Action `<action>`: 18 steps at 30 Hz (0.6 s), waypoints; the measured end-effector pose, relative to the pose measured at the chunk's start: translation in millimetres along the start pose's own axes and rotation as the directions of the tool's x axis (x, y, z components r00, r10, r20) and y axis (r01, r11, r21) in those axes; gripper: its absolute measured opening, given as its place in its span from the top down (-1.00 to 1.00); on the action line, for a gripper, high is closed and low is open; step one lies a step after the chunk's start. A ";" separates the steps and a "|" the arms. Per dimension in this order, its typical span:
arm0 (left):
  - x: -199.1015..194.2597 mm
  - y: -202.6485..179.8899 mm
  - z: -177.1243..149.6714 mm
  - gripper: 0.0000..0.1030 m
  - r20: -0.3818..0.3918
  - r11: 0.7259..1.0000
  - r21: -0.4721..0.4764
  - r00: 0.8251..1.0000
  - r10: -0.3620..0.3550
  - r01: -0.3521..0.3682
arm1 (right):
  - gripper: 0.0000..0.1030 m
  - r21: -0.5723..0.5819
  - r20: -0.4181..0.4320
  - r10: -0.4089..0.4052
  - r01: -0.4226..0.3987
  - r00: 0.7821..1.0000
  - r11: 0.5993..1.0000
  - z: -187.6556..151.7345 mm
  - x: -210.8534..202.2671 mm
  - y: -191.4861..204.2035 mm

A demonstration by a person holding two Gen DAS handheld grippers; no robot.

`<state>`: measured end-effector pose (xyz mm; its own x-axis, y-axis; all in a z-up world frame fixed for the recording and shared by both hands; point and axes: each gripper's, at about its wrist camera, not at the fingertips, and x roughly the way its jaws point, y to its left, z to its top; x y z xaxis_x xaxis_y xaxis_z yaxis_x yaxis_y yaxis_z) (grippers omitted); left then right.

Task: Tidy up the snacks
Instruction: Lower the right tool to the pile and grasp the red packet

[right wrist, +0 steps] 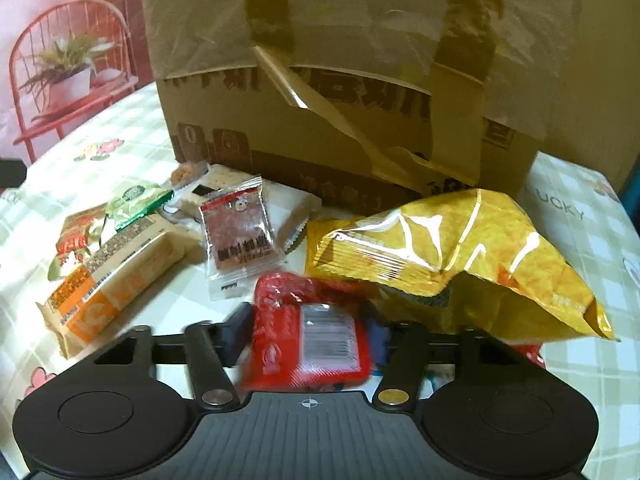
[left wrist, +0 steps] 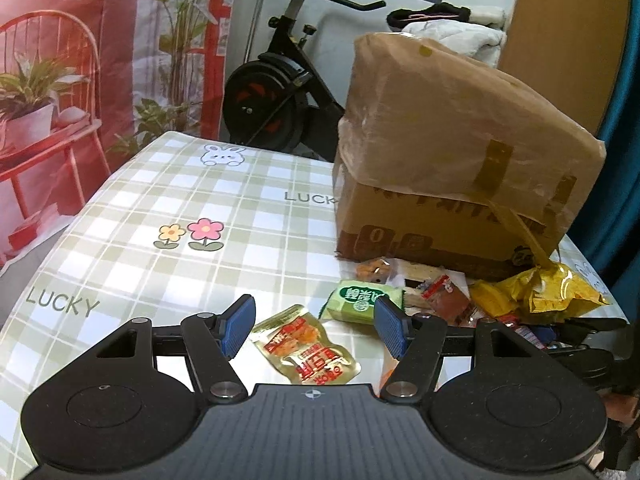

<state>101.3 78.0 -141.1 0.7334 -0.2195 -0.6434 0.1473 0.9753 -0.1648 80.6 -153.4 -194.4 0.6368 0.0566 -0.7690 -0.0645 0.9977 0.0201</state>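
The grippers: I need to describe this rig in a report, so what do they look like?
Both look alike. The left gripper has a matte black ribbed body, two round black discs, black linkage arms with silver pivot bolts, a small white crosshair mark, and blue ridged finger pads. The right gripper matches it, its pads darker and blurred.

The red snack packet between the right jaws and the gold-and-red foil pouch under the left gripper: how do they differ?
The red snack packet sits between the right gripper's jaws, apparently gripped; the gold-and-red foil pouch lies flat on the checked tablecloth, untouched between the left gripper's open jaws. The packet is mostly red with a white barcode label; the pouch is gold with red print. The packet looks blurred, the pouch sharp. Both are small sealed snacks.
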 end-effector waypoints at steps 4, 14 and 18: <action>2.1 6.3 -3.1 -0.31 -0.017 1.000 -0.010 1.000 0.018 -0.018 | 0.13 0.083 0.042 0.040 -0.043 0.998 0.996 -4.4 -14.1 -10.9; 14.9 13.4 -15.4 -0.26 -0.092 0.999 -0.020 0.995 0.047 -0.049 | 0.13 0.158 0.104 0.155 -0.171 0.982 0.973 -3.7 -36.2 -13.4; 33.1 15.0 -18.6 -0.15 -0.143 0.998 -0.031 0.988 0.053 -0.058 | 0.13 0.164 0.110 0.164 -0.180 0.980 0.970 -3.1 -37.0 -12.5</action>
<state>115.4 84.9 -178.7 0.6381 -0.1692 -0.7511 0.0839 0.9850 -0.1506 55.5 -168.1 -168.2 0.6985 0.2229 -0.6801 -0.0511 0.9634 0.2632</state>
